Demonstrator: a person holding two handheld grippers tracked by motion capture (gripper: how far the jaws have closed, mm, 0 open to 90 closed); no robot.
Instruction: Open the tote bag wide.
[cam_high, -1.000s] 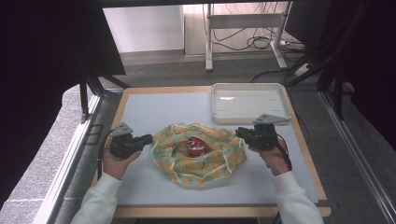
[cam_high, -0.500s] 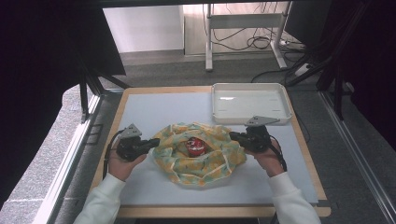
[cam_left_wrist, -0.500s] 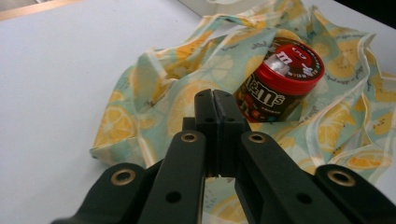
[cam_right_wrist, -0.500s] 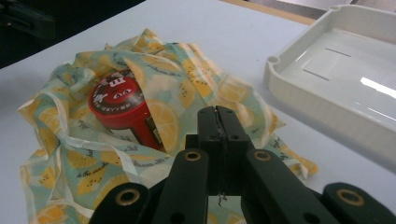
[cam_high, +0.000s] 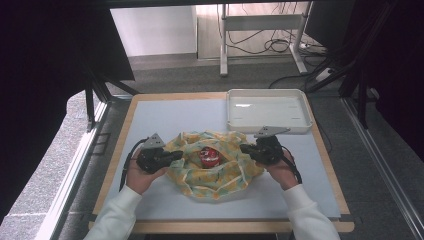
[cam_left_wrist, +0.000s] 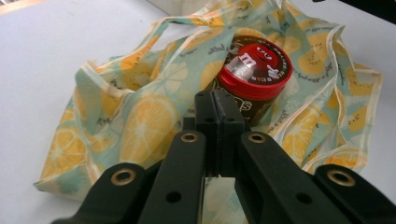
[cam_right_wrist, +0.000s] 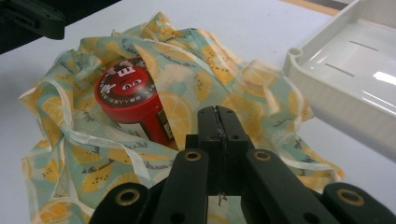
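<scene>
White tabletop with a wooden edge carries your work. At its middle stands the brown candy tub with a red lid (cam_high: 209, 156), upright, lid up, nested in the yellow lemon-print cloth bag (cam_high: 215, 175). Your left gripper (cam_high: 176, 155) lies level, pointing in from the bag's left edge, jaws pressed together on nothing; your right gripper (cam_high: 245, 148) mirrors it, equally closed. Its own view shows the white plastic tray's (cam_right_wrist: 327, 88) near corner.
</scene>
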